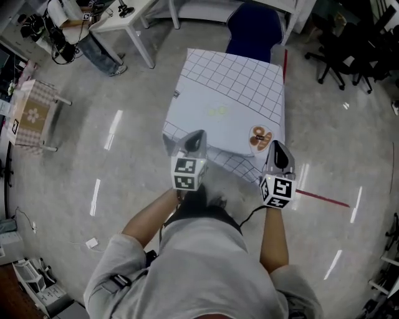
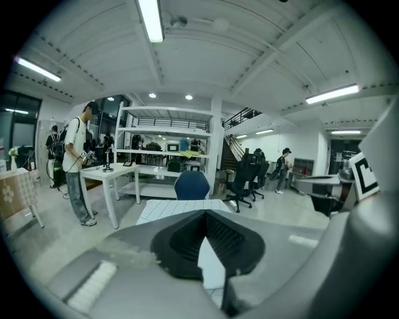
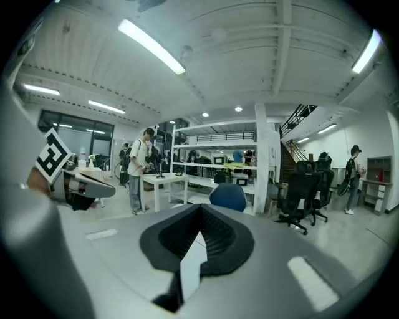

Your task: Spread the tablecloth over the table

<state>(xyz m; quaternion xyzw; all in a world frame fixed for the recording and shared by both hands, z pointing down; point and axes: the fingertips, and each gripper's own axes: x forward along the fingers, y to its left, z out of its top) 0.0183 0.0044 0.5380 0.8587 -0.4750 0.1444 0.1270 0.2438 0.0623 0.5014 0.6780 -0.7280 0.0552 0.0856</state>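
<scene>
A white tablecloth with a thin grid pattern (image 1: 224, 93) lies over the small table in the middle of the head view. Its near edge is lifted and bunched between my two grippers. My left gripper (image 1: 195, 138) is at the near left corner, shut on the cloth. In the left gripper view, the left gripper (image 2: 204, 213) has a white fold of cloth (image 2: 213, 265) running down between its closed jaws. My right gripper (image 1: 275, 148) is at the near right corner. In the right gripper view, the right gripper (image 3: 201, 209) is likewise shut, pinching a strip of cloth (image 3: 190, 269).
A blue chair (image 1: 254, 28) stands at the table's far side. A white desk (image 1: 124, 19) with a person (image 1: 93, 47) beside it is at the far left. A small stand with a checked cover (image 1: 31, 112) is left, black office chairs (image 1: 355, 56) are far right, and red floor tape (image 1: 321, 198) is near right.
</scene>
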